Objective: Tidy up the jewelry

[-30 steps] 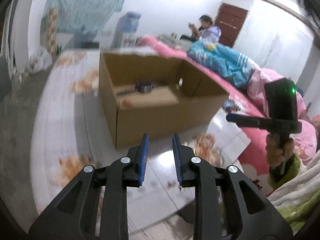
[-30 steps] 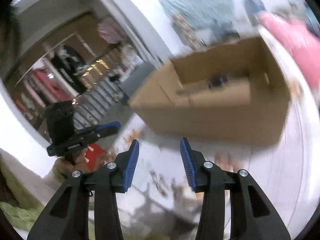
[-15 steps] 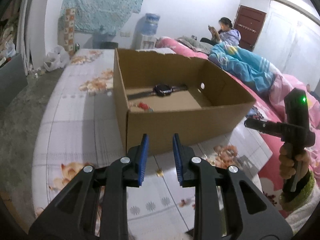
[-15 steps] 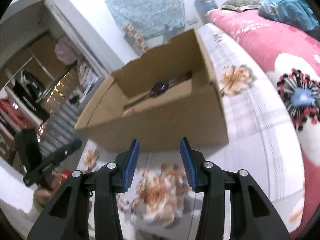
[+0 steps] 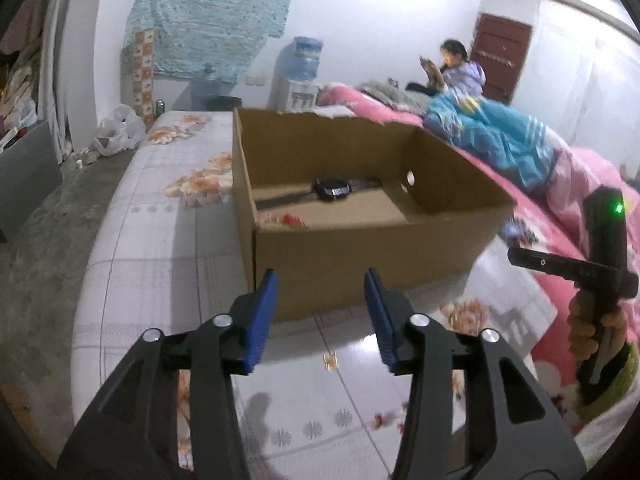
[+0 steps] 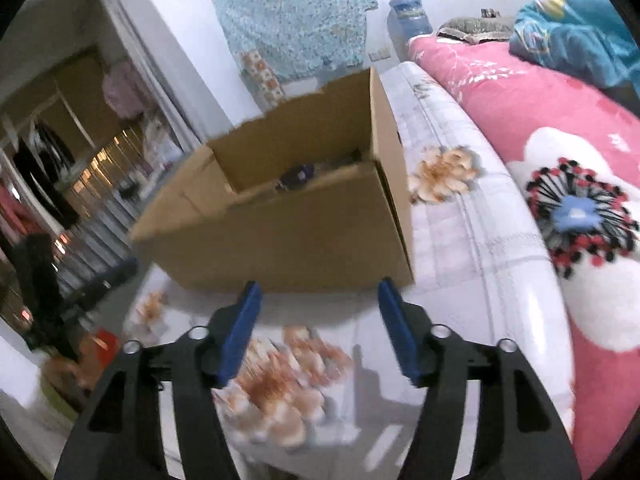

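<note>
Surface: glossy white floral-print table cover, orange flower motifs across it; reflections on the near part.
Room: white walls, teal patterned cloth hung on the far wall, blue water-dispenser bottle beside it, dark red door at the right.
Bedding: pink flowered quilt just beside the cover, crumpled blue blanket on top.
Person: seated far back on the bed, hands raised.
Box: open brown cardboard carton standing on the cover, ahead of both claws.
Task thing: black wristwatch lying flat on the carton floor, strap stretched out; small red-and-white item near the front left corner, too small to identify.
Left gripper: blue-padded jaws just opened further, apart, nothing between them, touching nothing.
Right gripper: jaws likewise just widened, well apart, empty, short of the carton.
Right hand: seen from the left wrist, wrapped round the black handle.
</note>
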Motion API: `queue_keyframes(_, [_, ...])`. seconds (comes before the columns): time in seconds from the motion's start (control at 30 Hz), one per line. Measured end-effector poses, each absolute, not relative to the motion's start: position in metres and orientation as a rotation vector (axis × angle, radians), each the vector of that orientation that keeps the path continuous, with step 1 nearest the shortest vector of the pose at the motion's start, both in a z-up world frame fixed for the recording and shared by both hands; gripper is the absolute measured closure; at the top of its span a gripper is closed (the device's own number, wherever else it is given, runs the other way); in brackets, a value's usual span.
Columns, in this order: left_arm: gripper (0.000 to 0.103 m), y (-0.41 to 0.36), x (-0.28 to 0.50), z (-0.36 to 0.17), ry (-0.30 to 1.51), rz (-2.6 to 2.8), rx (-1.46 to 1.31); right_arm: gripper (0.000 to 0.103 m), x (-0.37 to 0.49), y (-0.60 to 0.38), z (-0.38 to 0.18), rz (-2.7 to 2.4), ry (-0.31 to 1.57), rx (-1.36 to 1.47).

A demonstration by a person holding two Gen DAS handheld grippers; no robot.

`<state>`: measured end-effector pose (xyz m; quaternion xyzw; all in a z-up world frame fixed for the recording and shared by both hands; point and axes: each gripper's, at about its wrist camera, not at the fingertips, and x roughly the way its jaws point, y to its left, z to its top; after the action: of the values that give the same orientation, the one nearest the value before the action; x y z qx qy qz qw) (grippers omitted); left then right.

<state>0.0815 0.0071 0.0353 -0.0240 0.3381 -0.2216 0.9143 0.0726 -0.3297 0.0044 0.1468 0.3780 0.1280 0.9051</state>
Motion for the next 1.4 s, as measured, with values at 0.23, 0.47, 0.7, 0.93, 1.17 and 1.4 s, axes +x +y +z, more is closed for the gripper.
queue_keyframes(0.23, [0.057,-0.010,0.061,0.003,0.811,-0.457,0.041,0.027,0.048,-0.302,-0.023,0.214,0.911,0.110])
queue_keyframes(0.47, [0.062,-0.037,0.071,-0.013,0.842,-0.426,0.191,0.026,0.045,-0.292,-0.039,0.206,0.937,0.102])
queue_keyframes(0.7, [0.089,-0.050,0.084,-0.026,0.904,-0.436,0.250,0.026,0.047,-0.287,-0.041,0.239,0.909,0.137])
queue_keyframes(0.93, [0.094,-0.047,0.089,-0.032,0.929,-0.448,0.241,0.026,0.044,-0.277,-0.034,0.299,0.862,0.125])
queue_keyframes(1.17, [0.097,-0.053,0.087,-0.032,0.918,-0.450,0.268,0.026,0.037,-0.269,-0.030,0.327,0.841,0.146])
queue_keyframes(1.4, [0.097,-0.040,0.079,-0.021,0.891,-0.444,0.214,0.026,0.035,-0.267,-0.025,0.340,0.835,0.145])
